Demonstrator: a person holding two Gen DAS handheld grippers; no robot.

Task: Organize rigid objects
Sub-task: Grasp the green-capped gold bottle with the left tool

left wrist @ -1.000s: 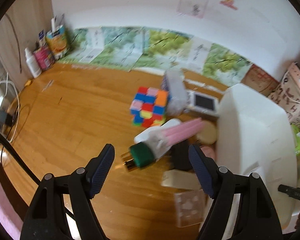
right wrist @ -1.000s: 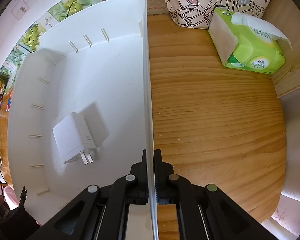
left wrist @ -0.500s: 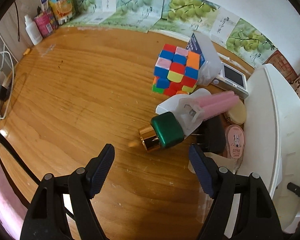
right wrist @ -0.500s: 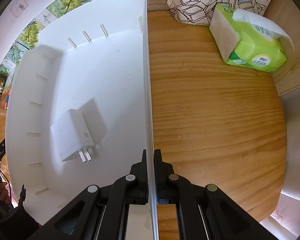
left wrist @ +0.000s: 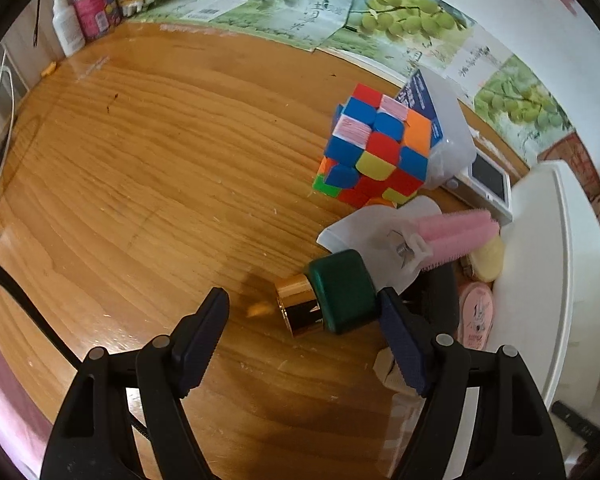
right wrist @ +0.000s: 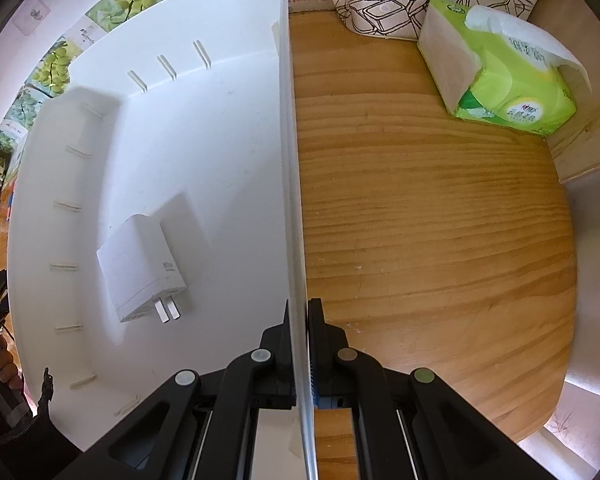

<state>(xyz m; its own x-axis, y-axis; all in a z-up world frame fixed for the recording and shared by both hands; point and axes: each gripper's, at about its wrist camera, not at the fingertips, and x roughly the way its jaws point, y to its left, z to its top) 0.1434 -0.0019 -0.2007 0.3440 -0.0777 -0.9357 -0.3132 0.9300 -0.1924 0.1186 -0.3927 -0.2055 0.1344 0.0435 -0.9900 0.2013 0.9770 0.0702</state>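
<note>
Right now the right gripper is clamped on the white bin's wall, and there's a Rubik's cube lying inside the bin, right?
Not quite. The right gripper is clamped on the bin wall, but the right wrist view shows a white charger inside. The cube sits on the table.

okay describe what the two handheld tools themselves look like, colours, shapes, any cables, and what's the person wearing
Both tools are black plastic with angular linkage arms and round silver rivets. The left tool has dark blue ribbed pads and a black cable curving past its side. The right tool shows blue pad edges. A dark sleeve with a zipper shows at the right view's lower left.
</note>
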